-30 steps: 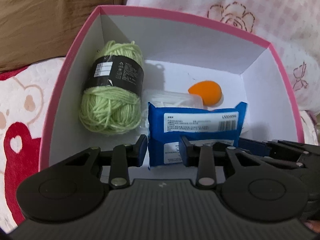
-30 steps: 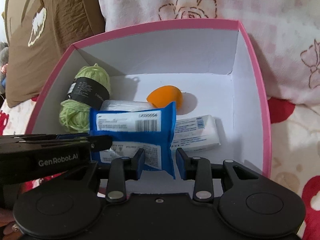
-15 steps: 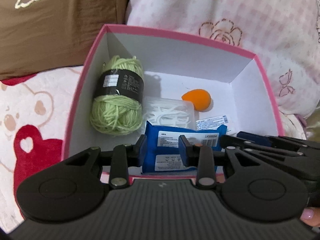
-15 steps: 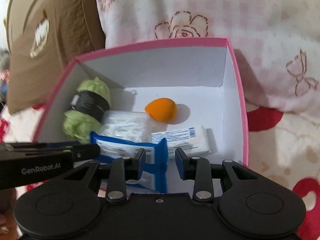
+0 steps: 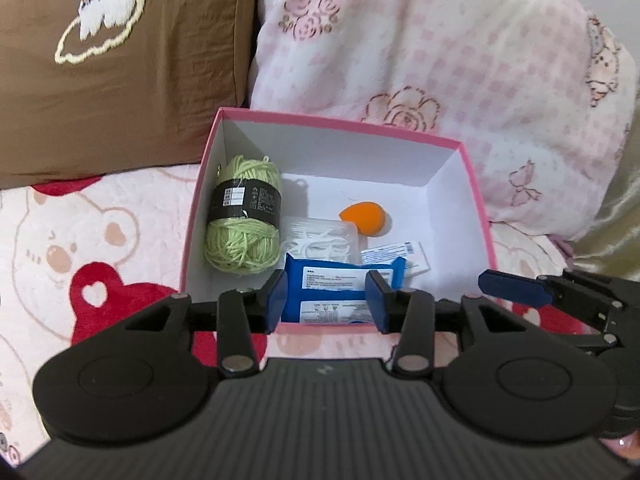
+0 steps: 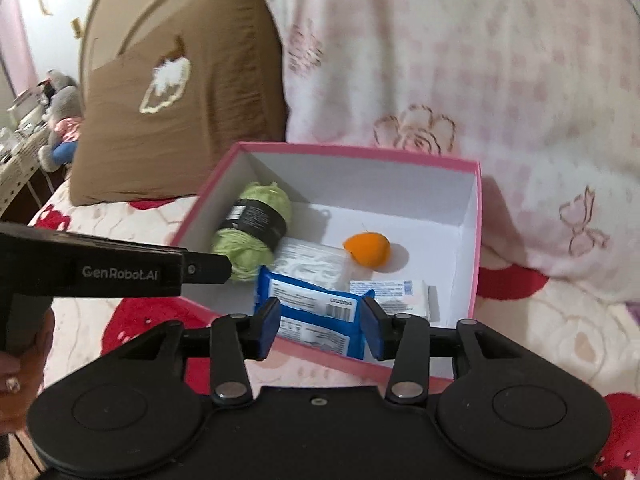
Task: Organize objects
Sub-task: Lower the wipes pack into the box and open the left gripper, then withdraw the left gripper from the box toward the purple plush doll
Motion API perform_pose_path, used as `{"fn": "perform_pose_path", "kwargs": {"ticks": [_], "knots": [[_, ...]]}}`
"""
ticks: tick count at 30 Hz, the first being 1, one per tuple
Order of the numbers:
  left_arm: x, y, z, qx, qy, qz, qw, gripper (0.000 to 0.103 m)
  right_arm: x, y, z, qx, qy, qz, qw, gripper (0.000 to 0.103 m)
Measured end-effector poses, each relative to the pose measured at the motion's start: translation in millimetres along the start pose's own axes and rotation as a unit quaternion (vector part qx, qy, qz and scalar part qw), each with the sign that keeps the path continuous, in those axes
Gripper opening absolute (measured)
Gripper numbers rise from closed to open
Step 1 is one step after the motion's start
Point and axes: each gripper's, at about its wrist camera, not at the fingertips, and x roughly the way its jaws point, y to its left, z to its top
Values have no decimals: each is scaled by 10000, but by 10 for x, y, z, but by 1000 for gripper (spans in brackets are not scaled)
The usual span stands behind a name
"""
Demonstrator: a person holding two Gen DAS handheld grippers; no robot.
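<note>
The pink box (image 5: 478,204), white inside and open-topped, sits on a bear-print blanket (image 5: 72,248) and holds five items. A green yarn skein (image 5: 244,216) with a black label band lies at the box's 9 o'clock side, against the left wall. An orange teardrop sponge (image 5: 363,219) rests near the box centre, toward 12 o'clock. A clear packet of white strands (image 5: 320,238) lies between the yarn and the sponge, just beside both. A white labelled packet (image 5: 396,254) lies flat at 3 o'clock of the clear packet. A blue wipes pack (image 5: 342,294), with white printed labels and a barcode, leans against the near wall at 6 o'clock, overlapping the clear packet's lower edge. The left gripper (image 5: 326,306) is above the near rim with its blue pads spread, nothing between them. The right gripper (image 6: 318,326) likewise stands with jaws parted and empty, framing the blue pack from above. A brown cushion (image 5: 120,72) with a white embroidered motif stands at 10 o'clock of the box; a pink checked quilt (image 5: 440,48) with rose prints fills 12 to 2 o'clock. In the right wrist view, plush toys (image 6: 60,120) sit at the far 9 o'clock edge, blurred.
</note>
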Motion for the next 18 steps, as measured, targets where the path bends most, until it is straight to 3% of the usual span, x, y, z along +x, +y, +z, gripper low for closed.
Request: {"fn": "perform_pose_path", "kwargs": {"ticks": [3, 7, 8, 12, 18], "knots": [[-203, -37, 13, 73, -62, 30, 10000, 53, -152, 26, 31, -166, 58, 13, 9998, 66], [-412, -95, -2, 173, -48, 31, 9998, 66, -365, 67, 29, -385, 31, -26, 9992, 73], [-466, -114, -17, 218, -49, 29, 9997, 72, -413, 73, 23, -408, 31, 10, 9992, 80], [-686, -193, -115, 370, -336, 531, 9973, 89, -573, 103, -52, -510, -197, -44, 9985, 97], [-939, -223, -251, 368, -329, 420, 9979, 99, -641, 140, -186, -327, -283, -109, 9990, 98]]}}
